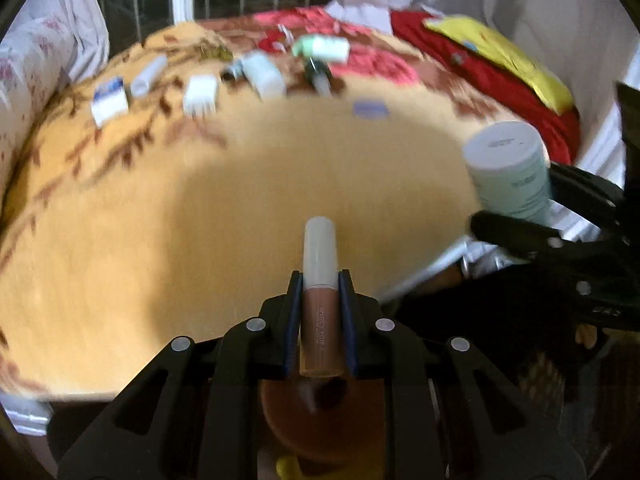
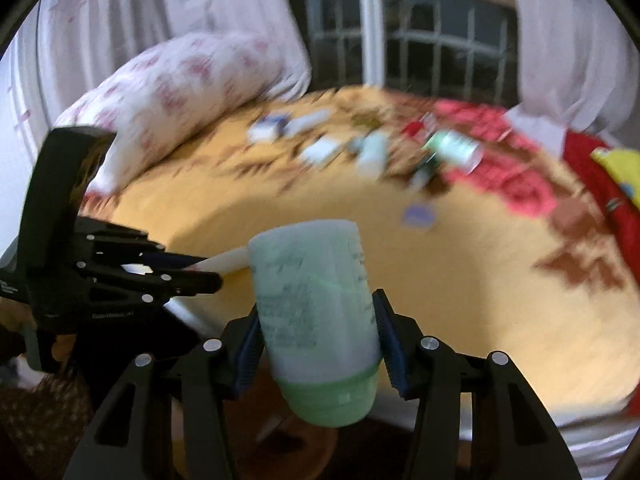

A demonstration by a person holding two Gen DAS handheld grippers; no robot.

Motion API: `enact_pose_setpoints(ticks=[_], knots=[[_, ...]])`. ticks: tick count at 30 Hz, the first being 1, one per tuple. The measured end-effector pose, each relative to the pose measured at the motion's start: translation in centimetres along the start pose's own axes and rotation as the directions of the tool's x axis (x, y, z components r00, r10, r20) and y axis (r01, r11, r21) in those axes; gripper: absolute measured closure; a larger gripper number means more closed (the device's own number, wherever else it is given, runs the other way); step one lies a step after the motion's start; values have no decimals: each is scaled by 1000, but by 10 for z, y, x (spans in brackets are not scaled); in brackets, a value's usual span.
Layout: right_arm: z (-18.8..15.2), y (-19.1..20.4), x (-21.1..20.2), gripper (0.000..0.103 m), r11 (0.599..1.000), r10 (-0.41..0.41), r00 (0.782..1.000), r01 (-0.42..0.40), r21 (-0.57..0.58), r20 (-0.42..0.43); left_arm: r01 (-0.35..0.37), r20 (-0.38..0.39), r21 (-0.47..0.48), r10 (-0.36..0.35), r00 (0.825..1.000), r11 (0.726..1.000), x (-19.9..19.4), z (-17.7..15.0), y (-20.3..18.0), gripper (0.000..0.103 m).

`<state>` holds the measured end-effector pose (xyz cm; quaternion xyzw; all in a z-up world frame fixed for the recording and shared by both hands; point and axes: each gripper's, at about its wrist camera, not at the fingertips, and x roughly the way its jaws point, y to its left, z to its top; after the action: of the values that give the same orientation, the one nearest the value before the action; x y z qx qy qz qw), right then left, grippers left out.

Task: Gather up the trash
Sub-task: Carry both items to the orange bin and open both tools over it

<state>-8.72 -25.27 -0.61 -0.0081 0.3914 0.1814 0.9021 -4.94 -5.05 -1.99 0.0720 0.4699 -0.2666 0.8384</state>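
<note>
The left claw (image 1: 320, 280) is clamped on a slim lip-gloss tube (image 1: 320, 312), brownish in the body with a pale cap; the tube stands up between the blue pads, its cap poking out past the fingertips. The right claw (image 2: 318, 320) grips a pale green bottle (image 2: 316, 308) across its body, the green cap end hanging back toward the camera and the flat base pointing forward. Seen from the left wrist, the right claw and its bottle sit off to the right and slightly ahead; seen from the right wrist, the left claw is off to the left, its tube's pale cap pointing at the bottle.

Both claws hang over the near edge of a bed (image 1: 200, 220) covered by an orange blanket with a brown leaf pattern. Well ahead of both claws, across the far half of the blanket, lies a blurred scatter of trash: a small blue-and-white box (image 1: 109, 101), a white tube (image 1: 149, 76), a white carton (image 1: 200, 94), a pale bottle (image 1: 264, 74) and a green-and-white bottle (image 1: 322, 48). A small purple scrap (image 1: 370, 109) lies nearer, ahead of the left claw and a little to the right. A floral pillow (image 2: 176, 88) rests far left of the right claw
</note>
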Motion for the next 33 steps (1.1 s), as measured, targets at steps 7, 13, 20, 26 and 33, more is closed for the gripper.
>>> enact_pose_setpoints(ticks=[7, 13, 20, 26, 33], knots=[[-71, 46, 59, 55, 991, 130, 952, -129, 24, -277, 58, -248, 29, -49, 967, 998, 42, -75, -4, 85], [-103, 57, 95, 55, 994, 103, 903, -108, 11, -417, 102, -402, -9, -97, 911, 995, 81, -102, 1, 85], [-95, 50, 92, 35, 995, 97, 911, -90, 36, -400, 57, -403, 9, -48, 914, 998, 79, -100, 1, 39], [-70, 34, 51, 35, 995, 96, 965, -88, 47, -243, 63, -228, 28, -55, 972, 998, 40, -75, 4, 39], [4, 10, 5, 27, 1000, -16, 997, 14, 18, 76, -101, 134, 3, 100, 986, 995, -16, 20, 34, 24]])
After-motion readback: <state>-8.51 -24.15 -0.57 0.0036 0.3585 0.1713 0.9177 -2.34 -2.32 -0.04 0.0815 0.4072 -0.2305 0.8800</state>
